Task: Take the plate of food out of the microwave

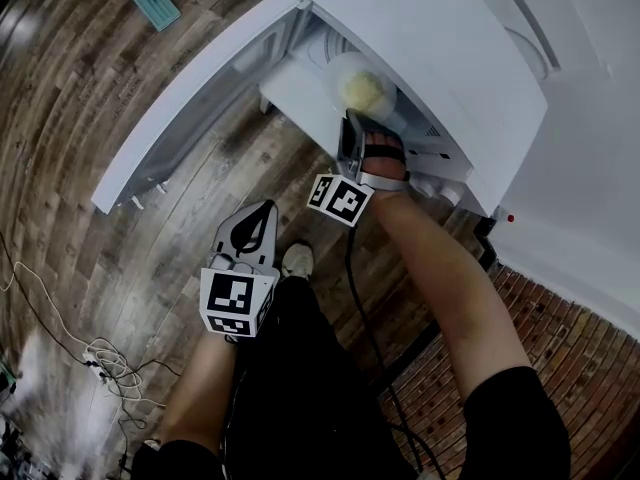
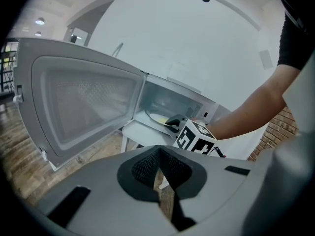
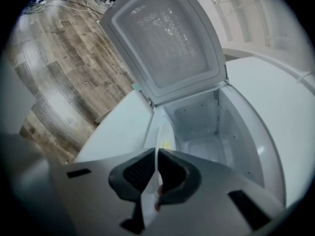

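Observation:
The white microwave (image 1: 440, 58) stands with its door (image 1: 190, 108) swung wide to the left. A plate (image 1: 362, 88) with pale yellow food sits at the mouth of the cavity. My right gripper (image 1: 352, 126) reaches in at the plate's near edge. In the right gripper view the plate's rim (image 3: 162, 132) runs edge-on between the pads, and the right gripper (image 3: 156, 154) is shut on it. My left gripper (image 1: 265, 210) hangs low in front of the microwave, apart from it. Its jaws meet at the tips with nothing in them (image 2: 157, 149). The left gripper view also shows the plate (image 2: 158, 118) and the right gripper (image 2: 173, 123).
The microwave rests on a white stand (image 2: 140, 132) over a wood-plank floor (image 1: 90, 78). Cables (image 1: 105, 363) lie at the lower left, and a brick wall (image 1: 560, 338) runs along the right. A teal object (image 1: 152, 0) lies on the floor at the top left. The person's shoe (image 1: 297, 258) is below the grippers.

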### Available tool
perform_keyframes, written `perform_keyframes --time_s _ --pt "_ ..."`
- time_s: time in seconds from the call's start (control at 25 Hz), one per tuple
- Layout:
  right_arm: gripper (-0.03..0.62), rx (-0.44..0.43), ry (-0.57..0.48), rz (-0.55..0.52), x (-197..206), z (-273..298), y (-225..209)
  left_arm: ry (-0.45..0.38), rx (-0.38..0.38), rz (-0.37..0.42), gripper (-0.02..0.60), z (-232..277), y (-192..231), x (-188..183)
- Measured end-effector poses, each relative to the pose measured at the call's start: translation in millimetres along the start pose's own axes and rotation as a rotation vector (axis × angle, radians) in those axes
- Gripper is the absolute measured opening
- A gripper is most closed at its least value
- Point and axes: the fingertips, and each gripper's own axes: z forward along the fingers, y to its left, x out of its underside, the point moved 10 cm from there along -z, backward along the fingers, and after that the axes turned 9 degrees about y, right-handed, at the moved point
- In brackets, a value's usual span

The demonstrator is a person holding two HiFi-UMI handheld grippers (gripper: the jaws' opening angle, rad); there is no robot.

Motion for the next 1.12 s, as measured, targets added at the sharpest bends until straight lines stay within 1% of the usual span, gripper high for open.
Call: perform_keyframes --time_s 0.08,0.24,0.36,0.56,0.84,1.0,1.12 --pt "0.025 0.014 -0.005 -0.011 0 -4 -4 -0.01 -0.014 0.009 -0.003 -4 0 -1" --pt "0.025 0.032 -0.004 -0.05 2 -10 -5 -0.026 -0.02 -0.013 -0.003 -10 0 -5" --pt "0.025 0.045 -0.028 -0.072 4 -21 -4 -0.046 -0.022 -0.006 -0.003 -15 -2 -9" --pt "0.025 0.065 -0.12 -0.081 0 -51 -15 -0.07 -0.038 -0.012 -0.003 -28 -5 -24" --pt "0.025 0.089 -0.318 -0.105 -7 -125 -46 -0.135 -0.063 -0.007 -0.003 -66 -13 -59" --pt "0.025 0.083 -0.364 -0.09 -7 -169 -75 -0.133 -0.081 -0.054 -0.003 -95 -17 -82" --pt "0.025 0.102 -0.375 -0.085 -8 -189 -105 -0.146 -0.106 -0.02 -0.003 -112 -20 -110"
